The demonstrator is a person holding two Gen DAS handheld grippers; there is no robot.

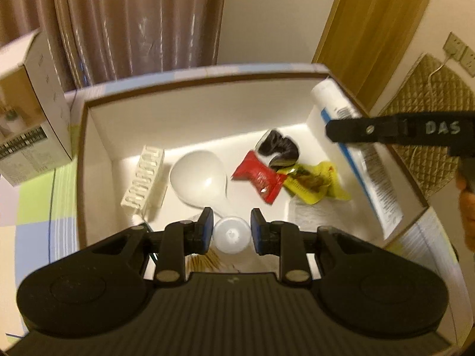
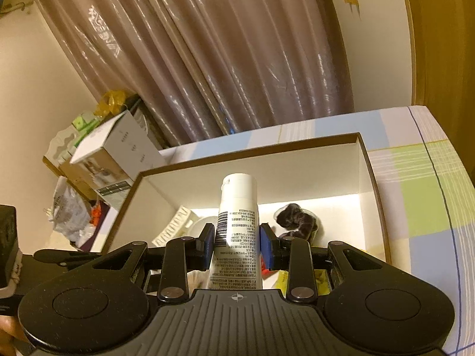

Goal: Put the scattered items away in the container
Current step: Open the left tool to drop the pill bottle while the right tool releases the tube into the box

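An open white box with a brown rim (image 1: 196,72) (image 2: 372,175) sits on the checked tablecloth. Inside lie a white ridged plastic piece (image 1: 145,178), a white scoop (image 1: 199,178), a red packet (image 1: 261,178), a yellow packet (image 1: 314,181) and a black hair scrunchie (image 1: 279,145) (image 2: 297,218). My left gripper (image 1: 232,225) hangs over the box's near side, shut on a small clear toothpick jar with a white cap (image 1: 232,234). My right gripper (image 2: 237,234) (image 1: 400,127) is shut on a white printed tube (image 2: 237,213) (image 1: 377,184), which is tilted over the box's right side.
A cardboard product box (image 1: 32,101) (image 2: 118,154) stands just left of the container. Bags and clutter (image 2: 68,213) pile up beyond the table's left edge. A curtain (image 2: 207,59) hangs behind. A wooden door (image 1: 371,14) and a quilted mat (image 1: 427,89) are on the right.
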